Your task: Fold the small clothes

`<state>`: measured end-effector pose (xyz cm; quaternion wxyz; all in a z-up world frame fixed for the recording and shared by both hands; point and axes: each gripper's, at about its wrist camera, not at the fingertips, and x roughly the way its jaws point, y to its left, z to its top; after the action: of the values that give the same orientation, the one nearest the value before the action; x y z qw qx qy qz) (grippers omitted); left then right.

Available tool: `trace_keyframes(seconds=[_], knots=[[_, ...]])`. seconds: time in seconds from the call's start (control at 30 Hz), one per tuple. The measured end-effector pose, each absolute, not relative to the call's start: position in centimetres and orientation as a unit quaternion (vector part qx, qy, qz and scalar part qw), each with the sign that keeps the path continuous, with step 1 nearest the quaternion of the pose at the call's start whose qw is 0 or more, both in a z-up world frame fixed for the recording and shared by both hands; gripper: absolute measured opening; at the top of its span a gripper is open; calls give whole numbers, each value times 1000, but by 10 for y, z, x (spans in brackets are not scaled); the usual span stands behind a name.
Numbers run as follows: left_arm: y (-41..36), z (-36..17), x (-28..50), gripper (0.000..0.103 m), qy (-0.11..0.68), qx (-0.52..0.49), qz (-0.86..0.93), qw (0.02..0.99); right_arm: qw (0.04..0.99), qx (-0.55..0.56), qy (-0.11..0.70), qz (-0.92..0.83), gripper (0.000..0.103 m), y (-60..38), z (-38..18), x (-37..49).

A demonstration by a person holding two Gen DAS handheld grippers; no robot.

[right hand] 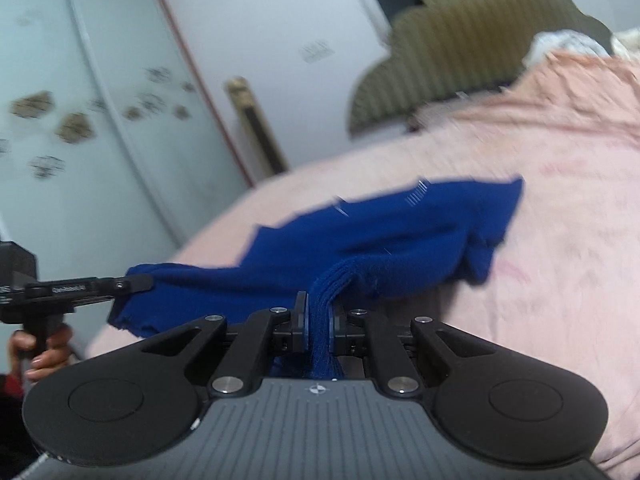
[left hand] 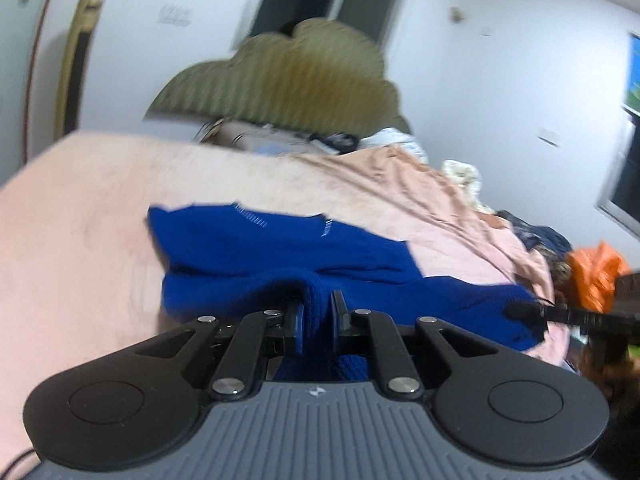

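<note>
Both claws are clamped and I've got cloth in each. My left gripper [left hand: 318, 312] has its jaws pinched tight on a bunched ridge of the blue knit garment [left hand: 280, 252], the fabric squeezed into a narrow band between the pads and spilling back toward the camera. My right gripper [right hand: 319, 312] has the same kind of bite: a ribbed fold of that blue garment stands up between its closed jaws.

The garment itself drapes from my two grips down onto the pink bedsheet [left hand: 80, 208], its far edge lying flat on the sheet with a small pale stitched mark near that edge. The near part hangs lifted and slack between the grippers. From the left wrist view, the right gripper's black fingers reach in at the right side, tip buried in the blue knit. From the right wrist view, my left gripper comes in from the left edge, fingertip on the garment's corner, and my hand [right hand: 48, 354] wraps its handle below.

Beyond the bed, an olive scalloped headboard [left hand: 288, 76] rises against a white wall. An orange bag [left hand: 596, 276] sits among a heap of clutter at the right side of the bed. Everything is a bit blurred.
</note>
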<state>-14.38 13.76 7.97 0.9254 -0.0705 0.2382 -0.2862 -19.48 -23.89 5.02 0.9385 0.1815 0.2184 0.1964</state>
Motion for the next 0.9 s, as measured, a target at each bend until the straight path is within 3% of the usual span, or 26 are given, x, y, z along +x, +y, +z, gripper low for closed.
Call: trace_keyframes(seconds=[0.17, 0.33, 0.5, 0.7, 0.9], knots=[[132, 88, -157, 12, 255, -32, -310, 915, 926, 200, 203, 246, 12, -252, 73, -231], [131, 81, -122, 12, 301, -85, -304, 900, 901, 281, 227, 241, 12, -272, 56, -218], [121, 95, -69, 12, 311, -129, -276, 900, 876, 377, 199, 224, 12, -299, 46, -185], [81, 108, 24, 12, 315, -97, -239, 913, 865, 431, 190, 174, 12, -320, 38, -94], [41, 78, 148, 13, 345, -62, -180, 919, 858, 457, 201, 121, 12, -333, 16, 23]])
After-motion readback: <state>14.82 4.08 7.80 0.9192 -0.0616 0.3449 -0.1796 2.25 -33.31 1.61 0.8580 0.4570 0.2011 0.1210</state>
